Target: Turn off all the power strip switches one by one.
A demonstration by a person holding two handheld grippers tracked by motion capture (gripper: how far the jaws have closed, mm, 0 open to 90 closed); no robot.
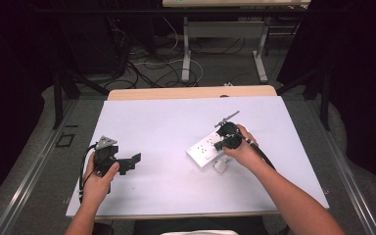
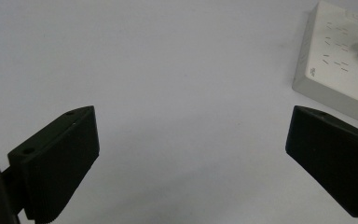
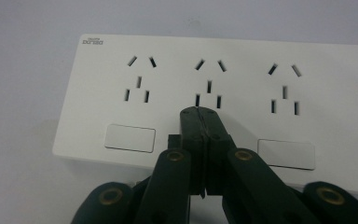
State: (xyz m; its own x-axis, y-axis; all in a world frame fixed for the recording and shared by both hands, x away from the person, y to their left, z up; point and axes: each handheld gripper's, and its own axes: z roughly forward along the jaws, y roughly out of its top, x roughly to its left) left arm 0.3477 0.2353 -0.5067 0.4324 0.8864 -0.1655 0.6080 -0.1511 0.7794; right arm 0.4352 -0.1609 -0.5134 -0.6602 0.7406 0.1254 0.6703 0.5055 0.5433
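A white power strip (image 1: 201, 150) with three socket groups lies right of the table's middle, also seen as the power strip (image 3: 168, 79) and the power strip (image 2: 338, 65). My right gripper (image 1: 220, 144) is over it, held by a hand. In the right gripper view the right gripper (image 3: 200, 115) is shut, its tips together on the strip's face just below the middle socket, between two rocker switches (image 3: 129, 138). Nothing is held between the jaws. My left gripper (image 1: 129, 162) rests at the table's left, and the left gripper (image 2: 191, 158) stands open over bare surface.
A small white block (image 1: 220, 165) lies against the strip's near side. The white table cover (image 1: 166, 122) ends in a wooden edge (image 1: 191, 92) at the back. Beyond it, cables and table legs (image 1: 186, 54) are on the floor.
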